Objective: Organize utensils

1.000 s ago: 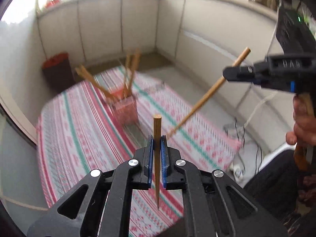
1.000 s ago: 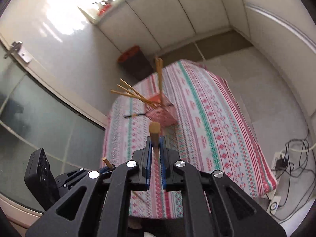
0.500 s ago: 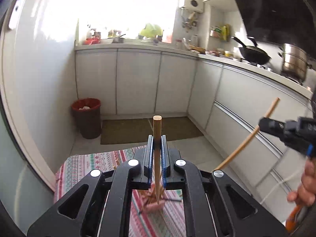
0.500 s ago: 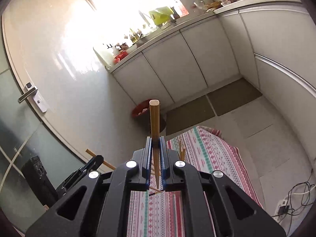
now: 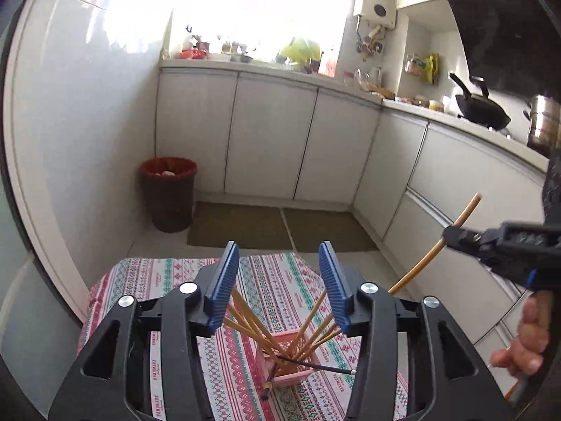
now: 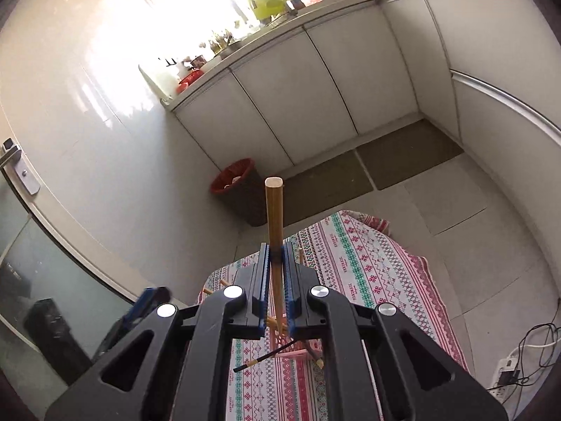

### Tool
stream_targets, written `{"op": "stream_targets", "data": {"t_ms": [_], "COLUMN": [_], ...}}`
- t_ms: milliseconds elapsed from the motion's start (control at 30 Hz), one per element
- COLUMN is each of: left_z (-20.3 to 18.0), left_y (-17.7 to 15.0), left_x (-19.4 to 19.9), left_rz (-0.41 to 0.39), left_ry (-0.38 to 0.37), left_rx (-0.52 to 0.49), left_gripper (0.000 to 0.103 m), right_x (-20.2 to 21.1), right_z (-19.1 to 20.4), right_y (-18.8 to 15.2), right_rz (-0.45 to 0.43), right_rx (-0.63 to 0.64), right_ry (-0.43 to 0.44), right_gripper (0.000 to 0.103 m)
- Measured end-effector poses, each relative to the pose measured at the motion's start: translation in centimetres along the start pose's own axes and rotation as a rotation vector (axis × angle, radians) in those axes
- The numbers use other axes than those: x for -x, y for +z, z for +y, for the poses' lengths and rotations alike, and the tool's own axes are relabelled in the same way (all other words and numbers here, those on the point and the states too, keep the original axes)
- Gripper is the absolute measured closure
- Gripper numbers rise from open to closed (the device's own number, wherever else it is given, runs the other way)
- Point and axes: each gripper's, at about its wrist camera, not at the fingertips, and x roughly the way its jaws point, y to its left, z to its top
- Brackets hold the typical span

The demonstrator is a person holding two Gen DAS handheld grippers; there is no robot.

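A pink utensil holder [image 5: 291,368] stands on the striped tablecloth [image 5: 280,280] and holds several wooden chopsticks [image 5: 252,322] fanned outward. A black chopstick [image 5: 315,366] lies across its rim. My left gripper [image 5: 278,284] is open and empty, directly above the holder. My right gripper [image 6: 277,280] is shut on a wooden chopstick [image 6: 274,217] held upright above the holder [image 6: 294,349]. In the left wrist view the right gripper [image 5: 452,236] sits at the right, with its chopstick [image 5: 434,245] slanting down toward the holder.
A red-lined waste bin [image 5: 168,193] stands on the floor beyond the table by white cabinets [image 5: 270,140]. Floor mats [image 5: 280,228] lie before them. A wok [image 5: 480,112] and pot sit on the counter. A power strip and cables [image 6: 508,375] lie on the floor at right.
My left gripper opened and its chopstick is gone from the jaws; it now appears among those in the holder. Both grippers tilted down toward the table. The right still grips its chopstick.
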Motion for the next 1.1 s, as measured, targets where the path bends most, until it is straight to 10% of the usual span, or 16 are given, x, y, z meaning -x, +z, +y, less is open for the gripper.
{"op": "stream_targets", "data": {"t_ms": [267, 333, 367, 500, 567, 833, 1100], "left_z": [1.8, 2.2, 2.5, 2.4, 2.3, -0.2, -4.1], "left_y": [0.6, 0.6, 0.6, 0.8, 1.0, 1.3, 0.6], "left_x": [1.7, 1.6, 1.8, 3.0, 3.8, 6.8, 8.7], "left_rz": [-0.025, -0.016, -0.014, -0.039, -0.072, -0.151, -0.202], "left_ry": [0.028, 0.041, 0.041, 0.044, 0.057, 0.119, 0.251], "left_rx": [0.019, 0.025, 0.032, 0.033, 0.047, 0.025, -0.062], "left_gripper": [0.047, 0.047, 0.047, 0.036, 0.019, 0.007, 0.007], "right_x": [-3.5, -5.5, -6.4, -7.4, -6.3, -0.4, 6.3], "right_z": [2.4, 3.2, 3.3, 3.3, 3.5, 4.2, 3.8], "right_y": [-1.9, -2.8, -3.4, -4.5, -4.5, -4.9, -6.5], "right_rz": [0.024, 0.052, 0.066, 0.086, 0.057, -0.085, -0.249], "right_rx": [0.057, 0.108, 0.125, 0.154, 0.168, 0.252, 0.272], "right_ry": [-0.022, -0.02, -0.027, -0.085, -0.104, -0.233, -0.367], "right_gripper": [0.093, 0.084, 0.063, 0.06, 0.06, 0.049, 0.009]}}
